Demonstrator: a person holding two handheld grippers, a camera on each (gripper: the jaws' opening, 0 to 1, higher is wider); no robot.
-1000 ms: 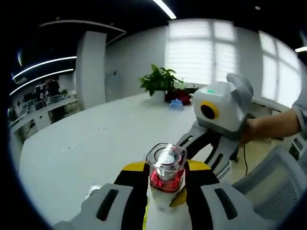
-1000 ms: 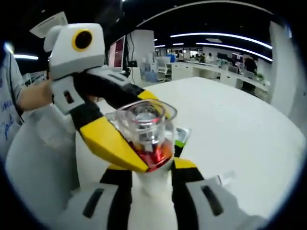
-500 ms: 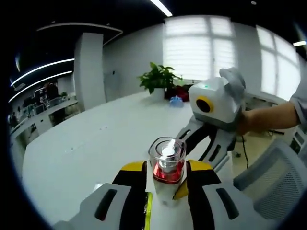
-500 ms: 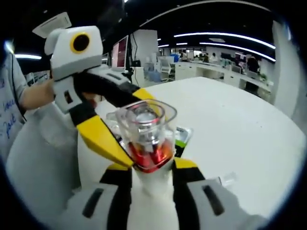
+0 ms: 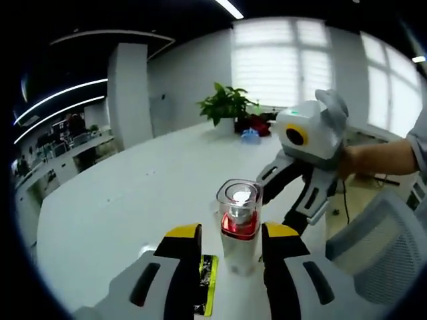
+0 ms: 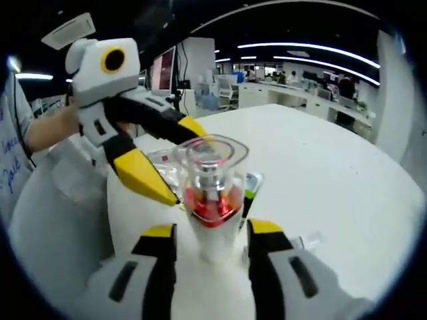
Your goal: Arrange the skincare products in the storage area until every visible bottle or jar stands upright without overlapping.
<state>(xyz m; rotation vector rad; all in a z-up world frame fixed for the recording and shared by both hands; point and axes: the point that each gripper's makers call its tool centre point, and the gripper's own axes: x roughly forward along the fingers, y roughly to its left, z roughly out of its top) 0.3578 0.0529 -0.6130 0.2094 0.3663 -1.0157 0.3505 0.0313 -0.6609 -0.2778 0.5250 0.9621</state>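
Both tools point(image 5: 224, 235) point(image 6: 208, 230) now spread apart, backed off pump bottle point(image 5: 239, 223); bottle upright on table point(image 5: 133, 193).

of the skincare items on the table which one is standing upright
The white bottle with the clear cap and red collar stands upright between both tongs. The flat green-and-black packet behind it lies on the table.

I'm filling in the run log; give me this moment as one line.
pump bottle: upright on white table, clear cap on | left gripper: open, straddling bottle | right gripper: open, straddling bottle | green-black sachet: flat beside bottle
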